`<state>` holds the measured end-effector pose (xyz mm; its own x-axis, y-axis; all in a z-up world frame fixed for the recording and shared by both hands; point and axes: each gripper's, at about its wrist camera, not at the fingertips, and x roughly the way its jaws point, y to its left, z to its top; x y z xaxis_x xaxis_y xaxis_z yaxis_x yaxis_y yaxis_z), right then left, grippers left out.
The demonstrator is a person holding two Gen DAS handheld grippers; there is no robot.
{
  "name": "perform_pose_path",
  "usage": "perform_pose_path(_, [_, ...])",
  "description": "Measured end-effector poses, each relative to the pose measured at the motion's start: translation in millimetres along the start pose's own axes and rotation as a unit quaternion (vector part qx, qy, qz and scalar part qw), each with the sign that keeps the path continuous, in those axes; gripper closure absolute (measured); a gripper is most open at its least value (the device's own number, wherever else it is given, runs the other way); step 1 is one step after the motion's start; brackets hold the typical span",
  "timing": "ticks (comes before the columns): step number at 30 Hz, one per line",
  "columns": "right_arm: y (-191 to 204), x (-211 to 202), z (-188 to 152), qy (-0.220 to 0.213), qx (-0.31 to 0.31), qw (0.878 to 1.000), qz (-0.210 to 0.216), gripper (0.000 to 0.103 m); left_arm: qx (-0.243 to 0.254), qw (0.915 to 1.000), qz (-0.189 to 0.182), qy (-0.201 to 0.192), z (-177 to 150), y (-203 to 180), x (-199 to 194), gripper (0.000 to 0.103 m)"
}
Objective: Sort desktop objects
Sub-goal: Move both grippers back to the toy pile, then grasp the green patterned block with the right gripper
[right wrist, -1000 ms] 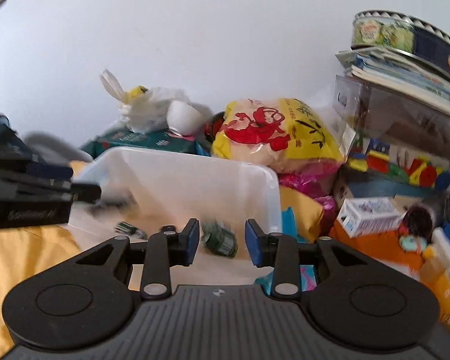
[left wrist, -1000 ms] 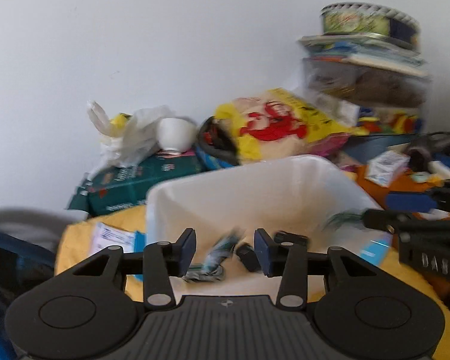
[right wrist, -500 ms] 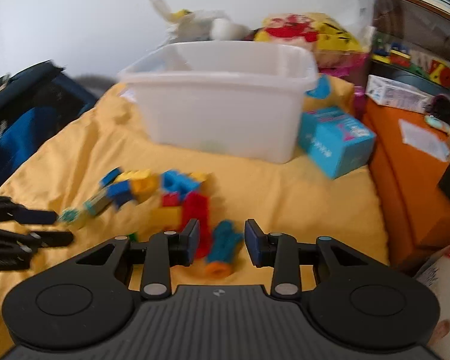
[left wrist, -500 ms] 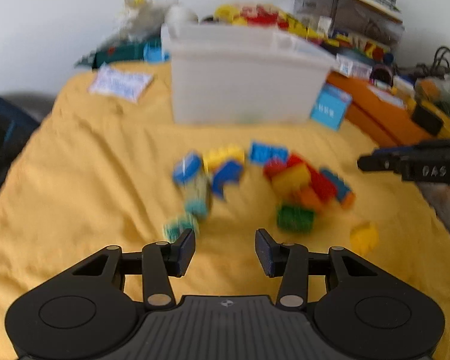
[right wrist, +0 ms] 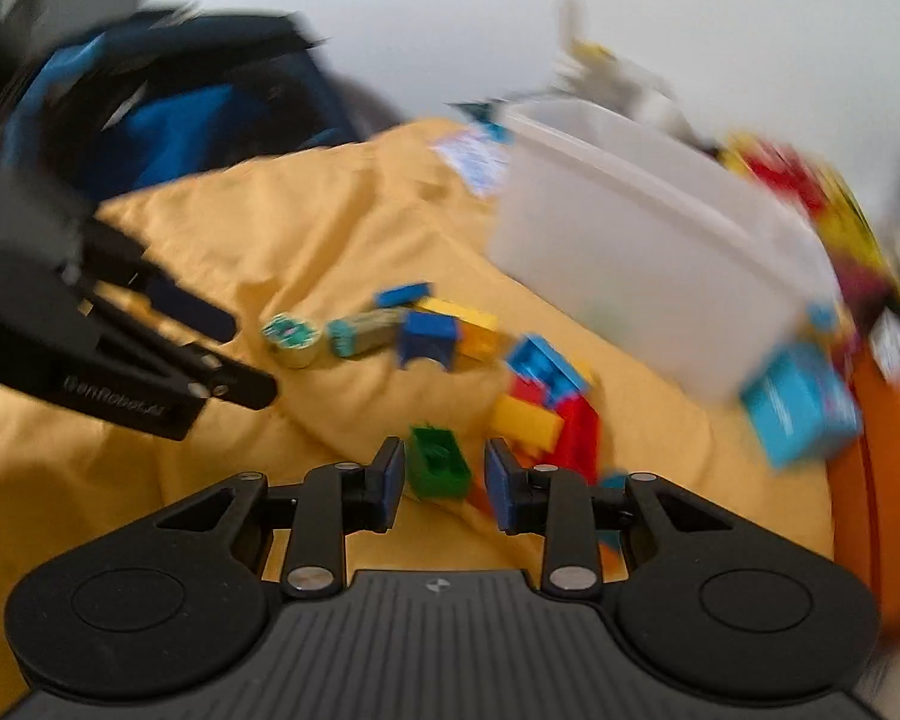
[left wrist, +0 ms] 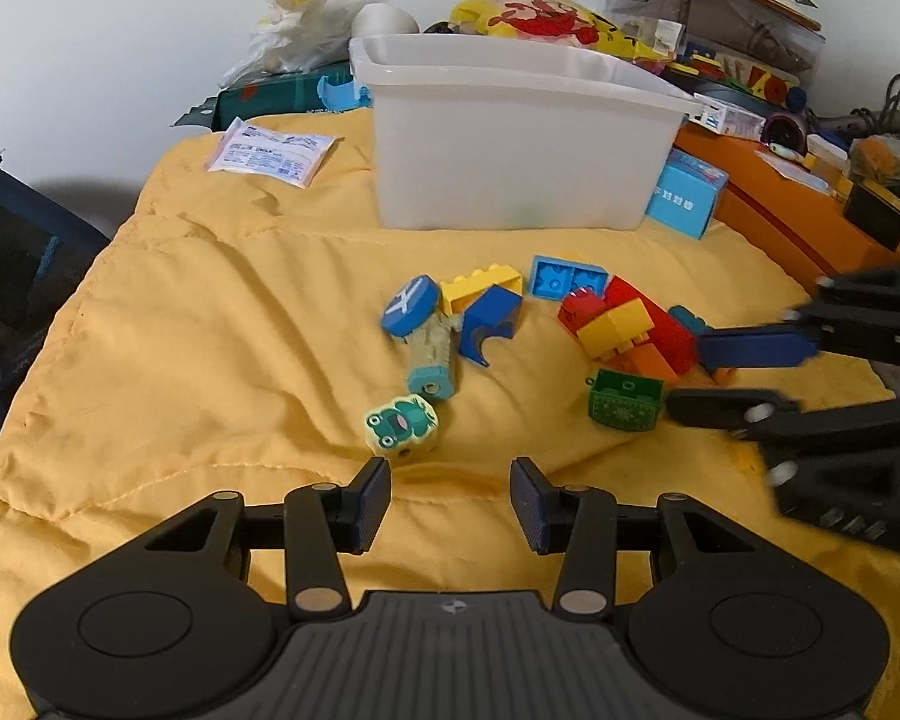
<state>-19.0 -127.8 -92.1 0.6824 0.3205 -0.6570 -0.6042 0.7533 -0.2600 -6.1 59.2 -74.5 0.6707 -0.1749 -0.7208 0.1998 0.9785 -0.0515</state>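
A: Where are the things to be sorted?

B: Loose toy blocks lie in a scatter on the yellow quilt (left wrist: 210, 324), in front of the white plastic bin (left wrist: 510, 138). Nearest the right gripper (right wrist: 441, 474) is a green block (right wrist: 438, 462); it sits between the two blue pads, with a sliver of gap on each side, so nothing is gripped.

A: And those jaws?

B: Narrow, and they have just been closing around the green block without pressing on it yet. That view is smeared, so I cannot tell finer details.

A: The left one?

B: The left gripper (left wrist: 450, 501) hangs over bare quilt with its jaws about half apart and empty. Just ahead of it lies a frog-face block (left wrist: 401, 423), then a pale cylinder with teal end (left wrist: 431, 360), a blue disc marked with a white X (left wrist: 409, 305), a yellow brick (left wrist: 480, 285), a blue arch block (left wrist: 491, 321), a light-blue plate (left wrist: 567, 277) and a red-and-yellow heap (left wrist: 624, 330).

A: Any writing?

B: White characters on the light-blue box (left wrist: 687, 195) beside the bin, too small to read. A printed sachet (left wrist: 270, 153) lies left of the bin, its text illegible. In the right wrist view the left gripper's side carries a blurred name that looks like "GenRobot.AI"
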Motion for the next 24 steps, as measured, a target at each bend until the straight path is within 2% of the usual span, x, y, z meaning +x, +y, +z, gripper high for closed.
perform_pose_path(4, [19, 20, 1, 0.027, -0.075, 0.997, -0.008, 0.071, 0.006, 1.0000, 0.004, 0.005, -2, -2, 0, 0.055])
perform_pose_path(8, [22, 43, -5, 0.057, -0.097, 0.993, -0.034, 0.071, 0.002, 0.9999, 0.006, 0.008, -3, -1, 0, 0.055])
perform_pose_path(9, [20, 46, -6, 0.058, -0.097, 0.993, -0.042, 0.074, 0.002, 1.0000, 0.006, 0.008, -4, 0, 0, 0.055])
perform_pose_path(10, [17, 47, -6, 0.059, -0.088, 0.994, -0.042, 0.078, 0.003, 1.0000, 0.006, 0.007, -3, 0, 0, 0.055])
perform_pose_path(12, [9, 38, -3, 0.053, -0.048, 0.997, -0.022, 0.079, 0.006, 0.9999, 0.009, 0.005, -3, 0, -1, 0.055])
perform_pose_path(15, [-10, 17, 0, 0.048, 0.061, 0.996, 0.046, 0.078, 0.010, 0.9998, 0.015, -0.001, -1, 2, -2, 0.055])
perform_pose_path(16, [-18, 13, -2, 0.054, 0.109, 0.990, 0.077, 0.078, 0.013, 0.9998, 0.018, -0.002, -1, 3, -1, 0.055])
perform_pose_path(18, [-34, 10, -13, 0.071, 0.221, 0.962, 0.144, 0.078, 0.021, 0.9995, 0.023, -0.001, 1, 4, 1, 0.055])
perform_pose_path(19, [-42, 13, -20, 0.079, 0.273, 0.943, 0.171, 0.078, 0.024, 0.9994, 0.023, 0.000, 2, 5, 3, 0.055])
perform_pose_path(22, [-60, 34, -47, 0.117, 0.413, 0.874, 0.227, 0.078, 0.043, 0.9987, 0.028, -0.003, 6, 4, 7, 0.055])
perform_pose_path(23, [-65, 39, -55, 0.123, 0.441, 0.857, 0.238, 0.077, 0.051, 0.9982, 0.031, -0.004, 9, 3, 9, 0.055])
perform_pose_path(24, [-67, 38, -58, 0.118, 0.452, 0.851, 0.240, 0.076, 0.062, 0.9976, 0.032, -0.006, 11, 3, 12, 0.054])
